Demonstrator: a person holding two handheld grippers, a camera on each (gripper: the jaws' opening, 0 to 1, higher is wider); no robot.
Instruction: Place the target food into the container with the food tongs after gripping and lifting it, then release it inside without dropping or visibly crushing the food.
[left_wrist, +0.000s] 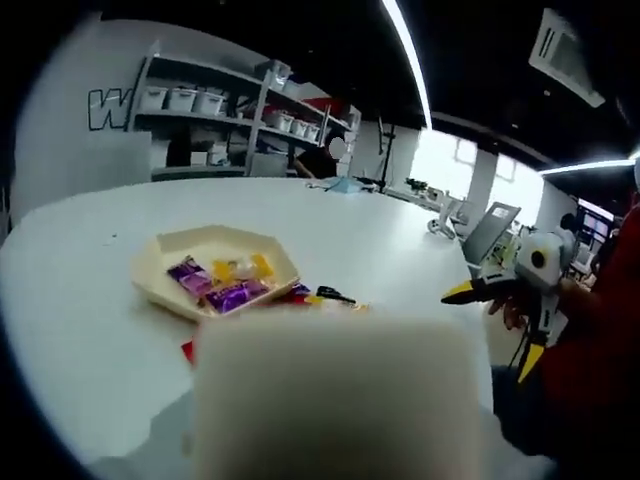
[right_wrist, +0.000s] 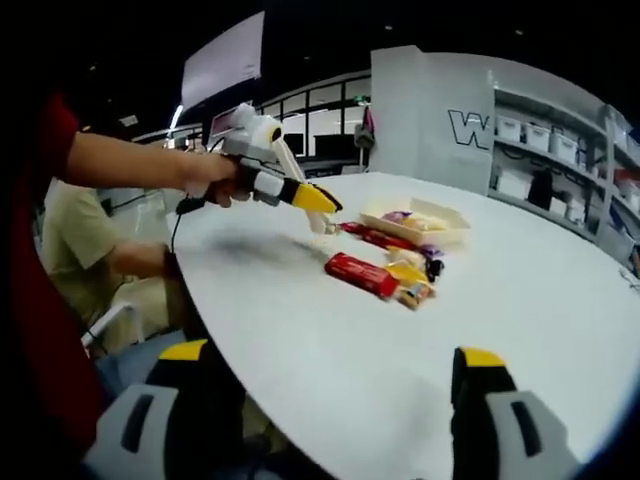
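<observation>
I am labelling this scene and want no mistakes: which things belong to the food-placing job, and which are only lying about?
For the job:
beige container
wrapped snacks inside it
red snack bar on the table
left gripper
right gripper, fingers apart

Just lying about:
shelves with bins
grey tilted panel
seated person

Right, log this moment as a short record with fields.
table: white round table
container: beige tray, holds purple and yellow wrapped snacks
loose food: red packet and small wrapped pieces lying beside the tray
left claw: held over the table near the tray, state unclear
right claw: open, empty, at the table edge
</observation>
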